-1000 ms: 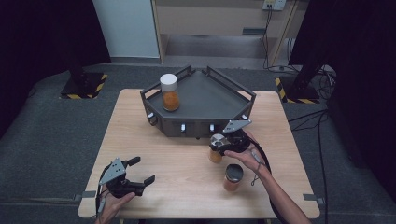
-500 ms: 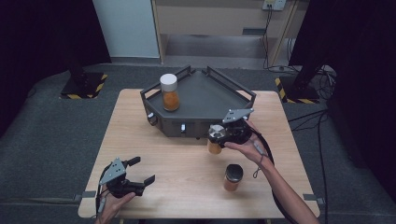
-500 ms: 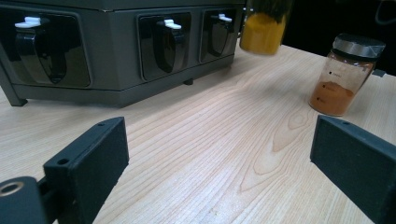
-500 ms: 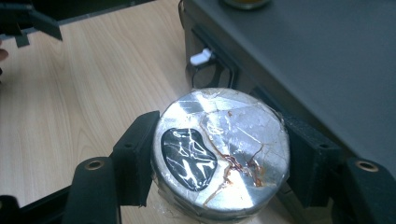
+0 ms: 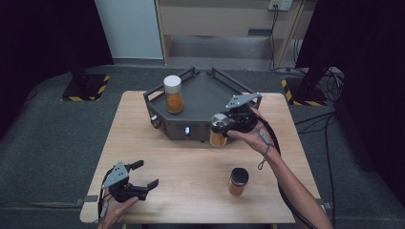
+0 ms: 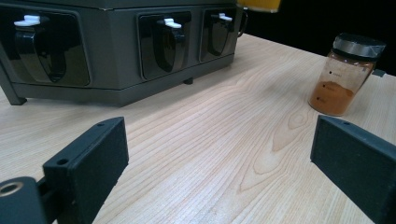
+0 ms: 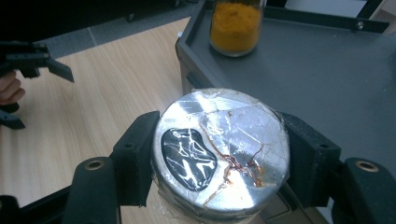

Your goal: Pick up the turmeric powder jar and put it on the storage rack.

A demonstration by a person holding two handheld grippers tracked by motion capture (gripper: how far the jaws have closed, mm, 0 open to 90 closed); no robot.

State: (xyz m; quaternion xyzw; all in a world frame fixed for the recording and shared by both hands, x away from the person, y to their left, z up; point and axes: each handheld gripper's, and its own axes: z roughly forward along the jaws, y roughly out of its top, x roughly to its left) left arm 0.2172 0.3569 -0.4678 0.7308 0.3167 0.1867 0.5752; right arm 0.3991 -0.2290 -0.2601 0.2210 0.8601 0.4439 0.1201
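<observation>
Lifted since earlier frame: foil-lidded jar (image 5: 218,131), now off table (image 5: 157,157) at front edge of grey tray (image 5: 203,93) | left gripper (image 5: 144,175): spread, empty, low near table's left front | right gripper (image 5: 223,125): pinching foil-lidded jar by lid | dark-lidded jar (image 5: 238,181): standing on table, right front

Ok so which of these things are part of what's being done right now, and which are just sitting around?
In the job:
right gripper, shut on the foil-lidded jar
dark tray, beside that jar
white-lidded jar, standing in the tray

Lying about:
dark-lidded jar on the table
left gripper, open, holding nothing
</observation>
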